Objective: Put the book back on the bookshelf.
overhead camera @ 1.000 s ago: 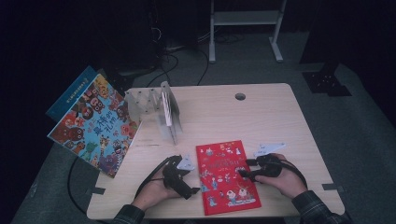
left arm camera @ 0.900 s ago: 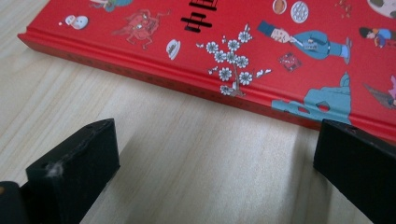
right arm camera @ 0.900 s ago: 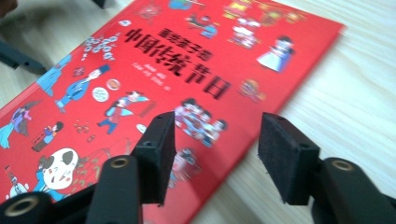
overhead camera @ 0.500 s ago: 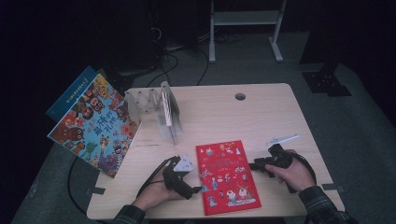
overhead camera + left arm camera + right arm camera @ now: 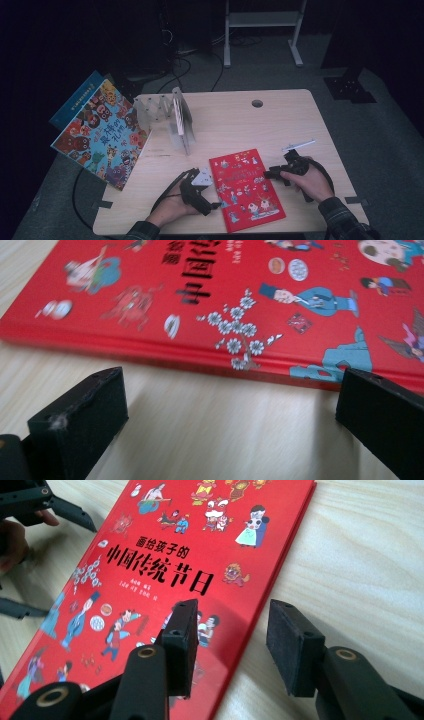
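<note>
A red picture book (image 5: 245, 187) lies flat on the wooden table (image 5: 280, 125) near its front edge. My left gripper (image 5: 215, 196) rests on the table at the book's left side. In the left gripper view its jaws stand wide apart (image 5: 232, 390) with the book's spine (image 5: 240, 357) just beyond them. My right gripper (image 5: 268, 175) is at the book's right side. Its jaws (image 5: 232, 625) straddle the book's right edge (image 5: 270, 595), one over the cover, one over the table. They have just opened a little and do not press on the book.
A clear slotted book rack (image 5: 162, 112) with a thin book in it stands at the back left. A colourful picture book (image 5: 100, 135) and a blue one (image 5: 75, 97) lean off the table's left edge. A cable hole (image 5: 257, 103) sits at the back.
My right hand has drawn a little to the right, from over the book's cover to its right edge, and its jaws stand narrower. The left hand and the book have kept still.
</note>
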Motion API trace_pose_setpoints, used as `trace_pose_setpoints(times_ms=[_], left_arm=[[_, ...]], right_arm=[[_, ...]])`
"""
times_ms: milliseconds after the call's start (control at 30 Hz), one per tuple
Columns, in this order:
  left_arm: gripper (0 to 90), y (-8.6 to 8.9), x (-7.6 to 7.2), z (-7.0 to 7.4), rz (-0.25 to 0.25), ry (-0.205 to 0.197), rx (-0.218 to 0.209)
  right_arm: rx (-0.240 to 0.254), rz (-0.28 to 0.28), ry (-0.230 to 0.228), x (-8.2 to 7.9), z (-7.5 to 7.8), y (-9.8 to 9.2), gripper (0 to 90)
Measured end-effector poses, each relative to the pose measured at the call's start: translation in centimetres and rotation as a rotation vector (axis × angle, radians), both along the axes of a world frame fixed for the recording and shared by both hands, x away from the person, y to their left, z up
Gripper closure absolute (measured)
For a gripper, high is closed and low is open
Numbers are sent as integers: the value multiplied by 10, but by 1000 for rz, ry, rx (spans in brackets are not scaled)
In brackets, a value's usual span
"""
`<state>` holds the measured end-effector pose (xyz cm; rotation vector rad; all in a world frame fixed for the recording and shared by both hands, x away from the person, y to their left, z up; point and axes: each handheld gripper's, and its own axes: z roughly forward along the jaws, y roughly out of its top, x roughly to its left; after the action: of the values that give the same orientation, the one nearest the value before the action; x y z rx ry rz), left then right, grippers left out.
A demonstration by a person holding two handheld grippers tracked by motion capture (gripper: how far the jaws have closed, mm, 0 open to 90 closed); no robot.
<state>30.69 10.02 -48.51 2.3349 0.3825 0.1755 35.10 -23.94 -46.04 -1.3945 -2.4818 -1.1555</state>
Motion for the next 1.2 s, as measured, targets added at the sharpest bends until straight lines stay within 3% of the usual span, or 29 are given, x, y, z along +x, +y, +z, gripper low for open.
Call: trace_pose_setpoints(times_ms=[300, 467, 733, 1200], left_arm=[[0, -8, 0, 0, -19, 1, -3], [0, -9, -1, 0, -16, 0, -2], [0, -9, -1, 0, -15, 0, -2], [0, -9, -1, 0, -15, 0, -2]], right_arm=[[-7, -2, 3, 6, -5, 1, 533], [0, 6, 28, 8, -8, 5, 537], [10, -17, 43, 10, -8, 4, 585], [38, -24, 32, 9, -3, -1, 635]])
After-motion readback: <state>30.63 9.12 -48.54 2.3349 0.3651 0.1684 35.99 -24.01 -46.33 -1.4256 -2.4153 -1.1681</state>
